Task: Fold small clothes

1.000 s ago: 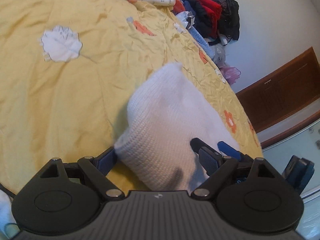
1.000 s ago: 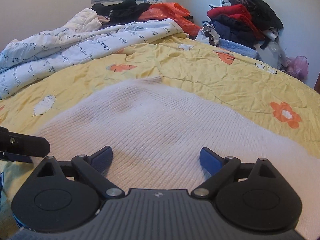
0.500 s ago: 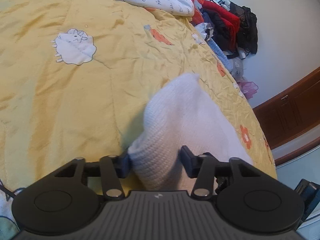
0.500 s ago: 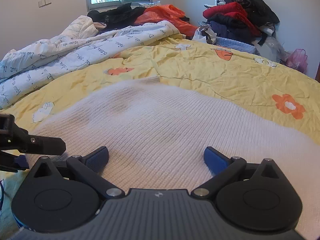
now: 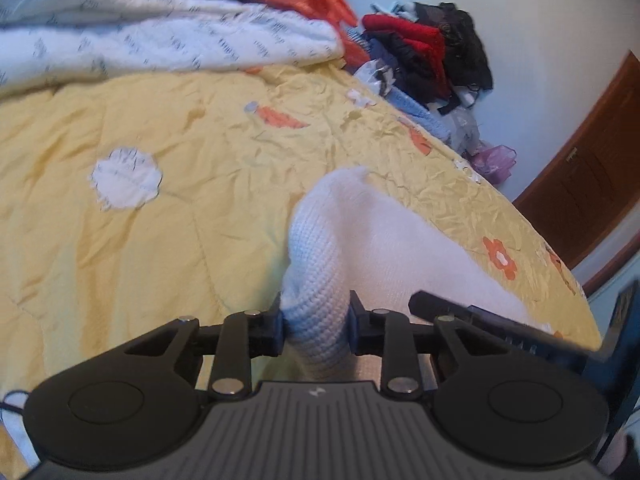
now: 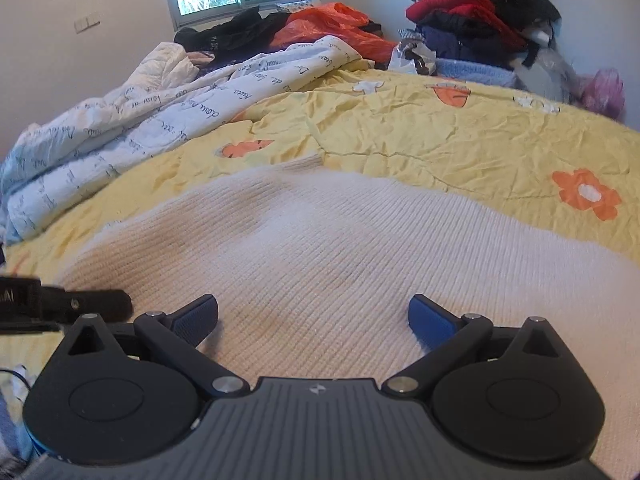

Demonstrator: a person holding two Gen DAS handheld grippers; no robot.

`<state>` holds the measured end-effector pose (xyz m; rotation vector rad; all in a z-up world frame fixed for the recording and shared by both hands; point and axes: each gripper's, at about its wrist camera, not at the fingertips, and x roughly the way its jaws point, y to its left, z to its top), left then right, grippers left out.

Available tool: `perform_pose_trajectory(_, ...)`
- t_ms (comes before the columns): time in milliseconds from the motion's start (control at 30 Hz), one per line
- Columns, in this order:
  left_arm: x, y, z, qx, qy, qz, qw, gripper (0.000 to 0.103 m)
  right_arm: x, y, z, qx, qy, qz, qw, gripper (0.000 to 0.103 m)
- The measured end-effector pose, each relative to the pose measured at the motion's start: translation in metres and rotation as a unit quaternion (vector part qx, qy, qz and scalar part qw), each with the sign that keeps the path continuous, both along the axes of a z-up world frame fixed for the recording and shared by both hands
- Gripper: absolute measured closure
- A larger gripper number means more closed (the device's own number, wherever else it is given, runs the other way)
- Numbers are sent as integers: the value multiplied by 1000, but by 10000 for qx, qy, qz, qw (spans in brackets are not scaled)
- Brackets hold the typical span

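Note:
A white knit garment [image 6: 320, 240] lies spread on the yellow bed cover [image 5: 140, 260]. In the left wrist view its near edge [image 5: 320, 280] is bunched into a roll and raised off the cover. My left gripper [image 5: 316, 324] has this roll between its jaws, which are closing, and both pads press on the fabric. My right gripper [image 6: 314, 320] stands open low over the flat middle of the garment, with nothing pinched between its blue pads [image 6: 432, 320]. One finger of the right gripper [image 5: 480, 316] shows beside the roll, and the left gripper [image 6: 60, 304] shows at the right wrist view's left edge.
A white quilt with printed script [image 6: 160, 120] is heaped at the far left of the bed. Dark, red and orange clothes [image 6: 480, 20] are piled along the far wall. A wooden door [image 5: 592, 184] stands to the right of the bed.
The left gripper's jaws went from wide open around the garment's edge to pinching it, and it has risen with the bunched edge. The right gripper stayed open in place.

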<state>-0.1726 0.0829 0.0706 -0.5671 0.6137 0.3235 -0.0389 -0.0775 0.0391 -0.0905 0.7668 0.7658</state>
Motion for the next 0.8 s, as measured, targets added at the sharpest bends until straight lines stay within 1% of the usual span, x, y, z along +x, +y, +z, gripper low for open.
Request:
perform_pose_trajectory(33,0,-13,6,454,-83,-186,9988,76,10,-2,8,180,317,-27,9993,4)
perform_pose_trajectory(67,1,-27,11,887,-135,-331,9954,76,18,-3,15,344,584,-20,9977,4)
perform_pose_trajectory(100,1,-38,14,1220,-183,-454,9913,76,28,-2,23,560,871,20,9946,5)
perform_pose_trajectory(167,4,-57,17,1671,-226,-702,9832,76,46,10,39,830,1333,219,9874,5)
perform_pose_trajectory(233,9,-72,16,2163,-177,-896,9720,76,62,38,55,745,1687,620,9809,5)
perform_pose_trajectory(300,13,-83,16,2522,-167,-1063,9617,76,74,75,67,383,1873,1043,9760,6)
perform_pose_trajectory(367,16,-91,14,2779,-152,-1176,9533,76,82,111,70,-136,1987,1277,9716,9)
perform_pose_trajectory(400,17,-94,13,2888,-151,-1230,9493,76,82,126,67,-425,2033,1384,9684,12)
perform_pose_trajectory(433,17,-96,12,2960,-155,-1274,9465,76,81,138,64,-706,2020,1471,9657,15)
perform_pose_trajectory(467,17,-98,11,3008,-149,-1311,9445,76,80,150,58,-1080,1953,1560,9622,16)
perform_pose_trajectory(500,17,-100,9,3049,-139,-1336,9429,76,78,160,51,-1466,1858,1599,9584,20)
perform_pose_trajectory(533,18,-100,8,3090,-119,-1344,9414,76,77,167,44,-1800,1768,1607,9542,30)
perform_pose_trajectory(567,19,-101,6,3108,-106,-1353,9408,76,76,173,39,-2017,1707,1617,9508,32)
perform_pose_trajectory(600,19,-101,5,3120,-93,-1361,9402,76,76,175,35,-2131,1654,1638,9489,36)
perform_pose_trajectory(667,20,-103,5,3171,-78,-1386,9382,76,74,176,35,-2185,1541,1709,9483,40)
perform_pose_trajectory(700,21,-104,5,3194,-76,-1410,9370,76,73,176,36,-2199,1473,1757,9482,47)
perform_pose_trajectory(733,21,-105,6,3219,-82,-1435,9358,76,73,172,38,-2209,1378,1813,9483,59)
perform_pose_trajectory(800,21,-108,10,3252,-132,-1499,9336,76,75,157,44,-2091,1279,1936,9500,70)
